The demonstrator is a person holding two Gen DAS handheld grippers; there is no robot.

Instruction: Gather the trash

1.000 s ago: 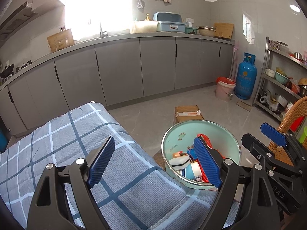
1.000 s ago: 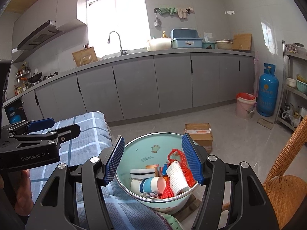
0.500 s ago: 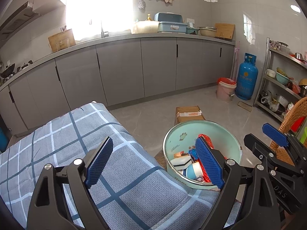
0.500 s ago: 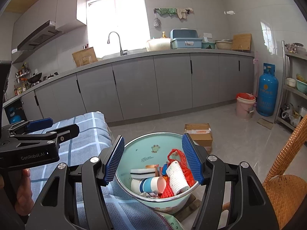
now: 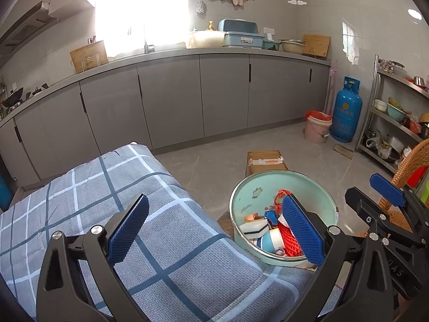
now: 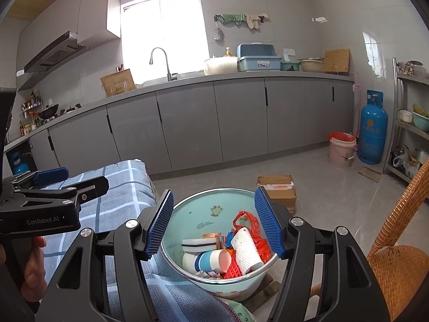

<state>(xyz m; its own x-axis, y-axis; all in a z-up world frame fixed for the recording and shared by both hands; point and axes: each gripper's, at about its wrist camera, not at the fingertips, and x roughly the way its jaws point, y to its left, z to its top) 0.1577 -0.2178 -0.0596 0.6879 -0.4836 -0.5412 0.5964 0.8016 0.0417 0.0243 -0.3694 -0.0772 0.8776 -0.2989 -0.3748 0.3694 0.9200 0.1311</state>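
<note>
A mint-green enamel basin (image 5: 254, 185) (image 6: 198, 209) stands just off the edge of a grey-blue checked cloth (image 5: 80, 187). It holds trash: paper cups (image 6: 211, 261), a white foam net sleeve (image 6: 245, 249), red netting (image 5: 288, 241) and a red plastic bag (image 6: 245, 221). My left gripper (image 5: 214, 230) hovers over the cloth's near corner beside the basin, jaws opening wide, with nothing between them. My right gripper (image 6: 214, 224) hangs just above the basin's near rim, open and empty, its pads either side of the bowl's mouth.
On the tiled floor behind the basin lies a cardboard box (image 5: 265, 158). A wicker chair (image 6: 396, 255) stands close on the right. Farther off are a pink bucket (image 5: 317, 131), a blue gas cylinder (image 5: 346, 110), a metal shelf rack (image 5: 396, 123) and grey cabinets (image 6: 241, 120).
The left gripper's jaws have spread wider apart. Both hands, the basin and its contents have stayed where they were.
</note>
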